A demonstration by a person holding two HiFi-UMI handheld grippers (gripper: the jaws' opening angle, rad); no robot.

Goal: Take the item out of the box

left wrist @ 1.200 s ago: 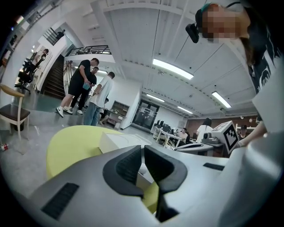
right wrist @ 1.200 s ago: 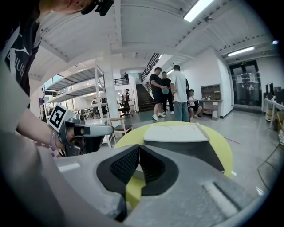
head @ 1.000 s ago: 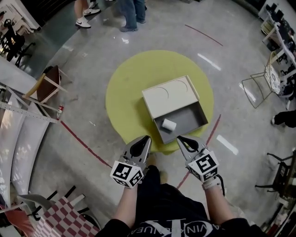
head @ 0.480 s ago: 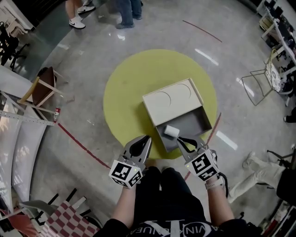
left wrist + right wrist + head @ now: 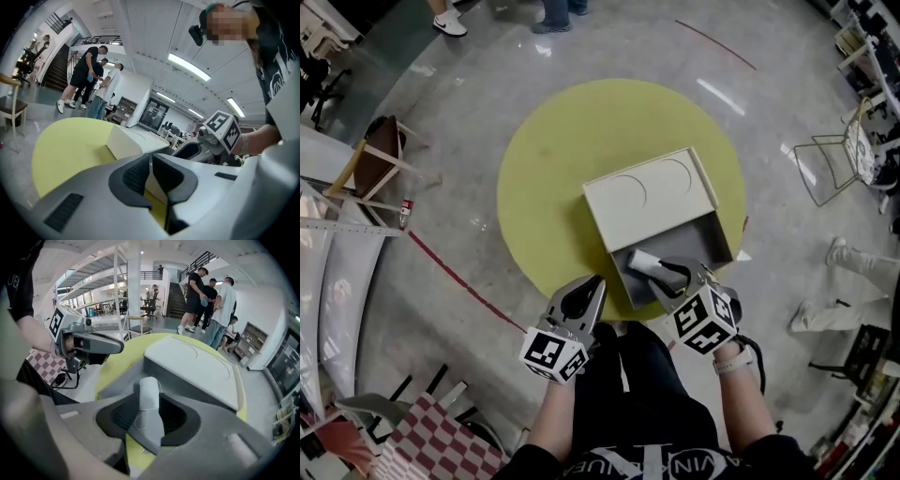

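Observation:
A cream box [image 5: 652,197] lies on the round yellow table [image 5: 553,169], its grey drawer [image 5: 708,239] pulled out toward me. A small white roll-shaped item [image 5: 643,262] rests at the drawer's near left corner. My right gripper [image 5: 661,272] reaches into the drawer. Its jaws are opening, and the white item [image 5: 149,394] lies between the pads without being squeezed. My left gripper [image 5: 596,281] hovers at the table's near edge, left of the drawer, jaws shut and empty. From the left gripper view, the left gripper [image 5: 151,161] looks over the yellow tabletop toward the box [image 5: 129,140].
A wooden chair [image 5: 380,169] and a white rack stand on the floor at the left. A wire chair [image 5: 834,164] is at the right, and someone's legs [image 5: 830,300] lie near it. People stand beyond the table [image 5: 211,301]. A checkered cloth [image 5: 431,441] is at the bottom left.
My right gripper moved forward from the table's edge into the drawer and its jaws spread around the white item. The left gripper stayed put.

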